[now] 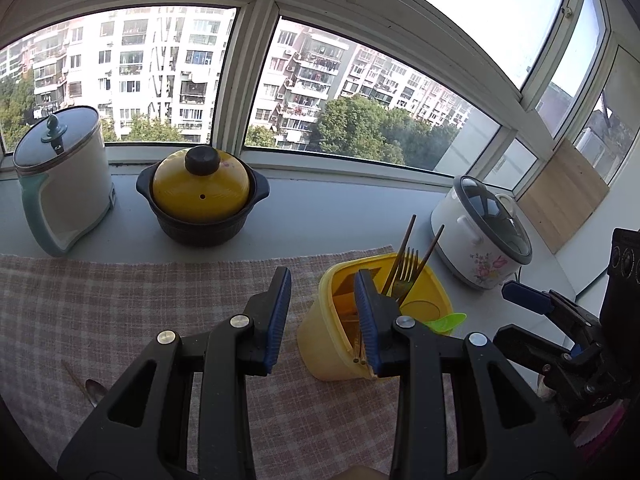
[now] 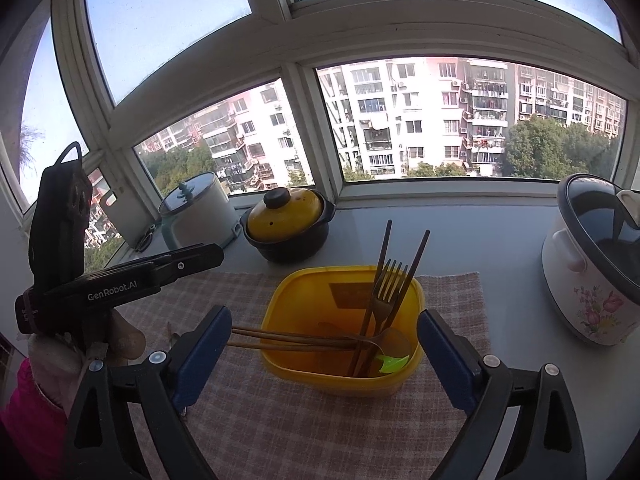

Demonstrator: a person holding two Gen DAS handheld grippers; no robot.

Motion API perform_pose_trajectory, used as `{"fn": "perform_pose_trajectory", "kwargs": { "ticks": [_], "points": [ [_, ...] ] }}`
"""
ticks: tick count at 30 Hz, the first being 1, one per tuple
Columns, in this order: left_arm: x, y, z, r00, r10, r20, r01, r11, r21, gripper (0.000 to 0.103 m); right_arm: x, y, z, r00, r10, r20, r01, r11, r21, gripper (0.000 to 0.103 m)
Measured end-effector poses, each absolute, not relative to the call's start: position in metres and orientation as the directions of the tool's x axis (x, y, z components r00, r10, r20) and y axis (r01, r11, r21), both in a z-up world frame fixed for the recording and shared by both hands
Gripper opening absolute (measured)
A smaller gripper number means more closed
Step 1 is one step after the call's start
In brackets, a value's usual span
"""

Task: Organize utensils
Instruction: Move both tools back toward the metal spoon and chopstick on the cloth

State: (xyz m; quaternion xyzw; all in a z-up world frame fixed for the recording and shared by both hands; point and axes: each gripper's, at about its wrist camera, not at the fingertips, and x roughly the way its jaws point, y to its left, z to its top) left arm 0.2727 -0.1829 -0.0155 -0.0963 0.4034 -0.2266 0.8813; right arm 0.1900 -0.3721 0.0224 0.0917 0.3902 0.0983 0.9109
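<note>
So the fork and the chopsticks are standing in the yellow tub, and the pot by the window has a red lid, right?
Almost. The fork and chopsticks do stand in the yellow tub, but the pot by the window has a yellow lid with a black knob, not a red one. The right wrist view shows it clearly, and the left wrist view agrees.

Right gripper (image 2: 324,364) fingers wide apart – yellow container (image 2: 344,332) holds fork (image 2: 386,292).

Checked pink-beige cloth (image 1: 120,300) left of square yellow plastic tub (image 2: 304,364) lies bare, free passage. Dark upright chopsticks (image 2: 416,264) and fork (image 2: 386,284) block tub's far-right corner; two chopsticks (image 2: 288,338) overhang its left rim.
</note>
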Motion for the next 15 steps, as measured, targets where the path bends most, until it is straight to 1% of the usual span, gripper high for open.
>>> {"fn": "perform_pose_trajectory", "kwargs": {
  "ticks": [3, 4, 6, 8, 15],
  "points": [
    [0.265, -0.167, -0.016, 0.577, -0.465, -0.671, 0.309, 0.885, -0.348, 0.033, 0.185, -0.363, 0.025, 0.681, 0.258, -0.685, -0.118, 0.962, 0.245, 0.103],
    [0.262, -0.162, -0.016, 0.583, -0.456, -0.672, 0.304, 0.890, -0.340, 0.036, 0.183, -0.360, 0.026, 0.683, 0.258, -0.684, -0.122, 0.963, 0.242, 0.103],
    [0.255, -0.150, -0.015, 0.605, -0.438, -0.665, 0.294, 0.899, -0.324, 0.056, 0.179, -0.352, 0.027, 0.684, 0.260, -0.682, -0.131, 0.963, 0.235, 0.103],
    [0.249, -0.137, -0.014, 0.627, -0.413, -0.660, 0.279, 0.911, -0.305, 0.061, 0.176, -0.343, 0.028, 0.689, 0.256, -0.677, -0.140, 0.965, 0.223, 0.103],
    [0.239, -0.081, -0.025, 0.634, -0.337, -0.696, 0.190, 0.940, -0.282, 0.061, 0.167, -0.312, 0.030, 0.699, 0.275, -0.660, -0.192, 0.962, 0.197, 0.103]
  ]
}}
